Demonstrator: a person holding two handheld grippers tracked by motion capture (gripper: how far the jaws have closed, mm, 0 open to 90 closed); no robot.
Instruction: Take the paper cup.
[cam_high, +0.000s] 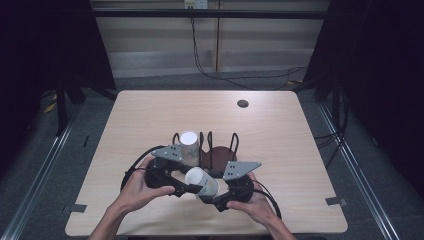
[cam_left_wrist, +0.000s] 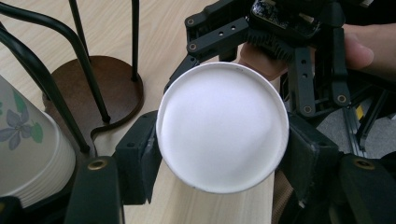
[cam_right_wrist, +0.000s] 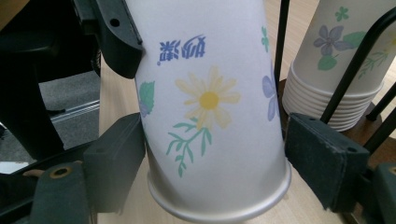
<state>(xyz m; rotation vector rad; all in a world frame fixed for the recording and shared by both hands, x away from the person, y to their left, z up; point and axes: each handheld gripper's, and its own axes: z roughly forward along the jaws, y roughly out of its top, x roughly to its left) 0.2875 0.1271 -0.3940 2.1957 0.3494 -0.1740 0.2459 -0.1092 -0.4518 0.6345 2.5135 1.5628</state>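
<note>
A white paper cup printed with flowers (cam_right_wrist: 210, 107) hangs above the pale wooden table (cam_high: 150, 115), in front of a black wire rack (cam_high: 220, 145) holding stacked cups (cam_high: 189, 146). The left gripper (cam_left_wrist: 219, 154) clamps its base; the right gripper (cam_right_wrist: 215, 163) straddles its rim end, right-hand pad clear.

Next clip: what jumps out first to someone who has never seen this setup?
A flowered paper cup held sideways between the two grippers, near the table's front edge. The left gripper clamps its closed end; the right gripper's jaws flank the rim end. Behind stands a black wire rack holding a stack of cups.
</note>
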